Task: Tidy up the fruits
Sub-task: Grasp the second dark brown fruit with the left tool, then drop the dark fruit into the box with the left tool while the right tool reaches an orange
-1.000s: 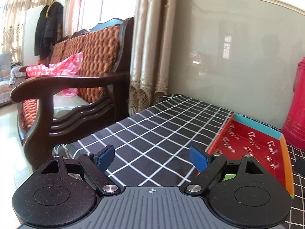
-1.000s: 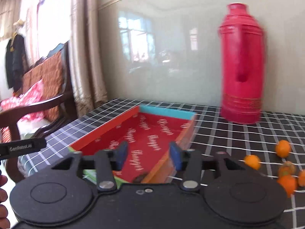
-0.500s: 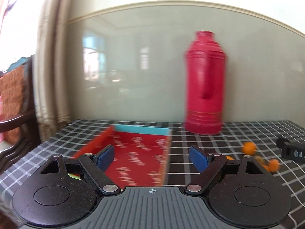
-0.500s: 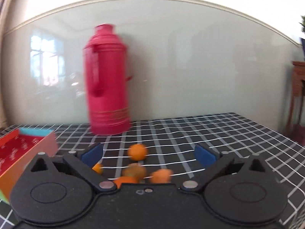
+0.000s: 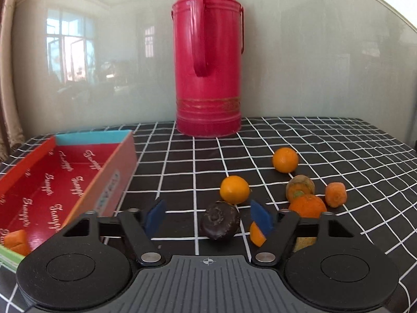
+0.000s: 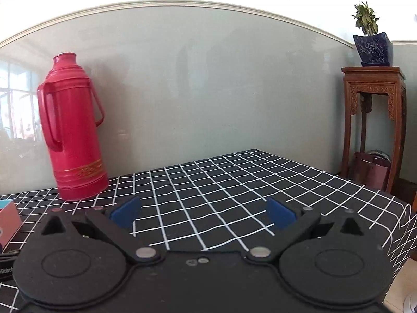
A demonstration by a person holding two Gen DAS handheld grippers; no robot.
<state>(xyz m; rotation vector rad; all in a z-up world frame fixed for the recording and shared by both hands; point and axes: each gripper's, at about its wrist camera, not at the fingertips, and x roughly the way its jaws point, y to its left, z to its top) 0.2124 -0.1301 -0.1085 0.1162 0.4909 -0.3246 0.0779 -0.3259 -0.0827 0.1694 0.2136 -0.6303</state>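
In the left wrist view a dark brown round fruit (image 5: 219, 223) lies on the checked cloth between the blue pads of my left gripper (image 5: 208, 217). Its jaws are closing, with a gap still on both sides of the fruit. Two small oranges (image 5: 234, 189) (image 5: 285, 160), a larger orange (image 5: 307, 205), a carrot-like piece (image 5: 335, 194) and a brownish fruit (image 5: 299, 188) lie just beyond and to the right. The red box (image 5: 60, 180) stands at the left with an orange piece (image 5: 16, 241) in its near corner. My right gripper (image 6: 203, 212) is wide open over bare cloth.
A tall red thermos (image 5: 208, 60) stands at the back against the grey wall; it also shows in the right wrist view as the thermos (image 6: 73, 130). A wooden plant stand (image 6: 372, 127) with a blue pot is off the table's right end. A corner of the box (image 6: 7, 219) shows left.
Both views have swung to the right, from the sofa and box toward the thermos and fruit. The left jaws have narrowed around the dark fruit. The right jaws have widened and now face bare cloth.
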